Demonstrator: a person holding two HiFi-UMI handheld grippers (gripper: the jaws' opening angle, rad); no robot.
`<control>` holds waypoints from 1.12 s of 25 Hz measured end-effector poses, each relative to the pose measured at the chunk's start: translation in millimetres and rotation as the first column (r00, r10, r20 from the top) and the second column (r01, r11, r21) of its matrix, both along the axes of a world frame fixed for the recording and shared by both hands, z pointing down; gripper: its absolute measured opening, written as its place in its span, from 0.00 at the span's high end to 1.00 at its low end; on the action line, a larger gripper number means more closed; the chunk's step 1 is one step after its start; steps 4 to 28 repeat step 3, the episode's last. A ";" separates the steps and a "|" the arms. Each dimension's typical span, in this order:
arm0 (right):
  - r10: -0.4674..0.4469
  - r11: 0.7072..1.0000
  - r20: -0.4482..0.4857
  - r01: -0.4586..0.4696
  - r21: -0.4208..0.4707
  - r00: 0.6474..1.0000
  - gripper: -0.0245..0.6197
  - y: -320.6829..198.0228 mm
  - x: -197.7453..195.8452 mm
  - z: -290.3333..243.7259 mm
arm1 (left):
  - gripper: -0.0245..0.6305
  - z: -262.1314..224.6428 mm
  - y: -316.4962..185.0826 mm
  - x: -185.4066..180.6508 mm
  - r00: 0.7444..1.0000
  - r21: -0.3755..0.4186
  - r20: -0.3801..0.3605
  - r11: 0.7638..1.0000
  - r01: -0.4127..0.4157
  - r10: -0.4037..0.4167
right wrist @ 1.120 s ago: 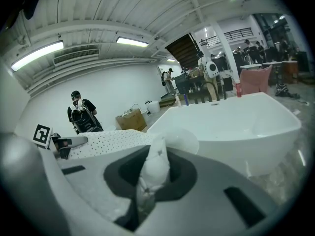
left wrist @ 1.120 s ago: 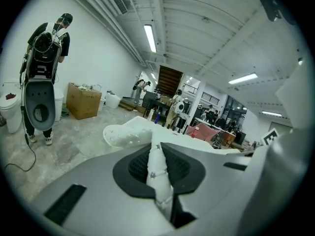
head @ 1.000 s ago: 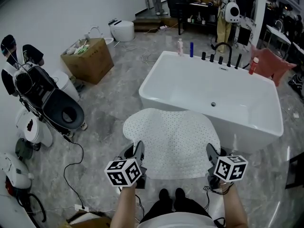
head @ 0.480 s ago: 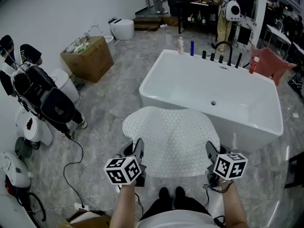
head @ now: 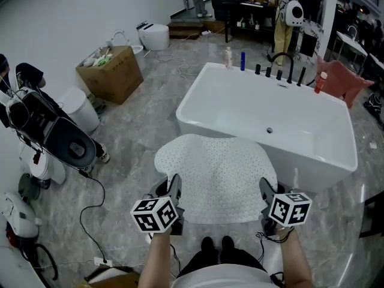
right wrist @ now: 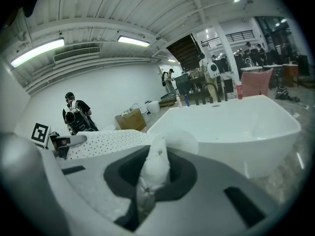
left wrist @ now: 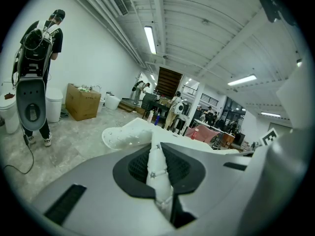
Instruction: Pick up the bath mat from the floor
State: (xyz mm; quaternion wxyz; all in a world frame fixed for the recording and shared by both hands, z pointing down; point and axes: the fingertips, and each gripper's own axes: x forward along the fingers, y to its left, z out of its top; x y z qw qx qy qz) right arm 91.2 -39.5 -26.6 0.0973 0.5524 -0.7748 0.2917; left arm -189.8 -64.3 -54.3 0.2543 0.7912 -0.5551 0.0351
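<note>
The white dotted bath mat (head: pixel 219 176) hangs spread between my two grippers, off the floor, just in front of the bathtub (head: pixel 186 110). My left gripper (head: pixel 173 192) is shut on the mat's near left corner. My right gripper (head: pixel 265 194) is shut on its near right corner. In the left gripper view a pinched fold of the mat (left wrist: pixel 157 163) stands between the jaws of that gripper (left wrist: pixel 158 173). The right gripper view shows the same: a bunched fold of mat (right wrist: pixel 155 168) is clamped in the right gripper (right wrist: pixel 152 178), and the dotted sheet (right wrist: pixel 106 139) stretches off to the left.
A cardboard box (head: pixel 111 71) stands by the far left wall, and a white toilet (head: pixel 153 38) sits beyond it. A person carrying bulky black gear (head: pixel 51 131) stands at the left. A black cable (head: pixel 90 221) runs over the marble floor. Bottles and a black faucet (head: pixel 282 62) line the tub's far rim.
Both grippers and the mat stay nearly still. The person with the black gear at the left has shifted further left and turned.
</note>
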 end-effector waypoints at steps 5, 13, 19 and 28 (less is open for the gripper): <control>0.000 1.000 -0.002 0.000 -0.002 1.000 0.93 -5.3 0.6 -0.4 | 0.93 -0.5 -5.1 0.3 1.000 -0.001 -0.001 1.000 0.000 0.000; 0.000 1.000 -0.002 0.000 -0.002 1.000 0.93 -5.3 0.6 -0.4 | 0.93 -0.5 -5.1 0.3 1.000 -0.001 -0.001 1.000 0.000 0.000; 0.000 1.000 -0.002 0.000 -0.002 1.000 0.93 -5.3 0.6 -0.4 | 0.93 -0.5 -5.1 0.3 1.000 -0.001 -0.001 1.000 0.000 0.000; 0.000 1.000 -0.002 0.000 -0.002 1.000 0.93 -5.3 0.6 -0.4 | 0.93 -0.5 -5.1 0.3 1.000 -0.001 -0.001 1.000 0.000 0.000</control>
